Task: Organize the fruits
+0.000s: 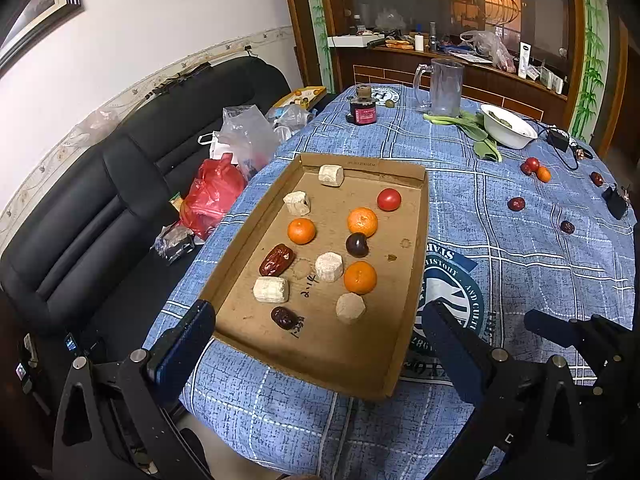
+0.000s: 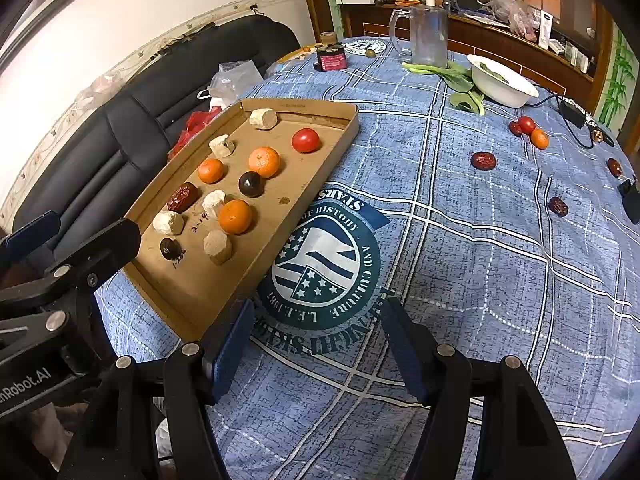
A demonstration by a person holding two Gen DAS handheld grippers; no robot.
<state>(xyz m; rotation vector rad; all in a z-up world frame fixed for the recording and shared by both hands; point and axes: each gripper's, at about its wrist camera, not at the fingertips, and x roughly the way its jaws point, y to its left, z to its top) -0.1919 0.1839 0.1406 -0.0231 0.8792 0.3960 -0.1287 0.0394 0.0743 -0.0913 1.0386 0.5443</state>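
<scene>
A shallow cardboard tray (image 1: 416, 248) (image 2: 320, 176) lies on the blue checked tablecloth. It holds three oranges (image 1: 360, 277), a tomato (image 1: 389, 199) (image 2: 305, 140), red dates (image 1: 276, 260), a dark round fruit (image 1: 357, 245) and several pale chunks (image 1: 329, 267). Loose on the cloth at the right lie a tomato (image 2: 526, 124), a small orange (image 2: 539, 138) and several dates (image 2: 483, 160). My left gripper (image 1: 320, 340) is open and empty over the tray's near end. My right gripper (image 2: 320, 344) is open and empty over the cloth emblem, right of the tray.
A white bowl (image 2: 502, 84) with greens, leafy stalks (image 2: 460, 80), a clear mug (image 2: 428, 36) and a dark jar (image 2: 330, 56) stand at the far side. Cables and a black adapter (image 2: 572, 112) lie far right. A black sofa (image 1: 100, 200) with bags is left.
</scene>
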